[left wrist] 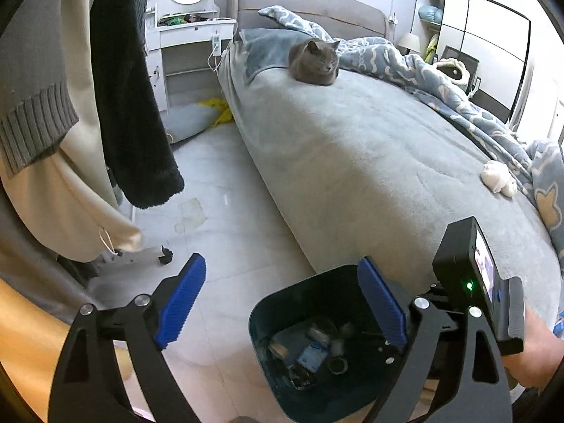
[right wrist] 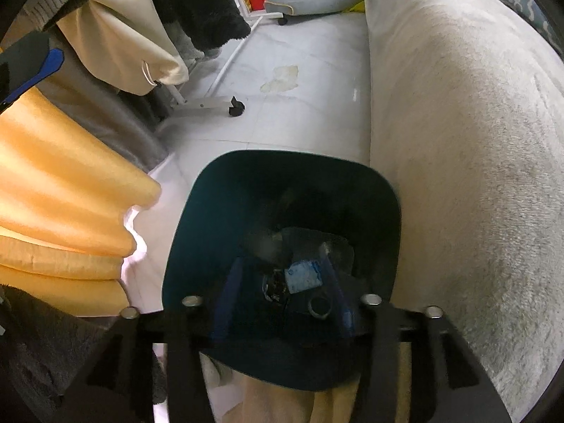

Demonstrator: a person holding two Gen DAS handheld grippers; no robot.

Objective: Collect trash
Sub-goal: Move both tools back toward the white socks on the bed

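Observation:
A dark teal trash bin (left wrist: 262,320) stands on the floor beside the bed; it holds several pieces of trash, among them a blue-and-white wrapper (left wrist: 310,354) and tape rolls. My left gripper (left wrist: 285,303) is open and empty above the floor and the bin's near rim. My right gripper (right wrist: 282,289) hangs open inside the bin's mouth (right wrist: 190,211), over the blue-and-white wrapper (right wrist: 303,276); nothing sits between its fingers. A crumpled clear wrapper (left wrist: 192,213) lies on the floor further off; it also shows in the right wrist view (right wrist: 282,77). A white wad (left wrist: 497,178) lies on the bed.
A grey cat (left wrist: 313,61) lies on the grey bed (left wrist: 352,162) with a blue quilt (left wrist: 440,81). Hanging clothes (left wrist: 134,88) on a wheeled rack (right wrist: 211,104) crowd the left. A yellow curtain (right wrist: 60,190) hangs beside the bin. A floor cushion (right wrist: 310,1) lies far off.

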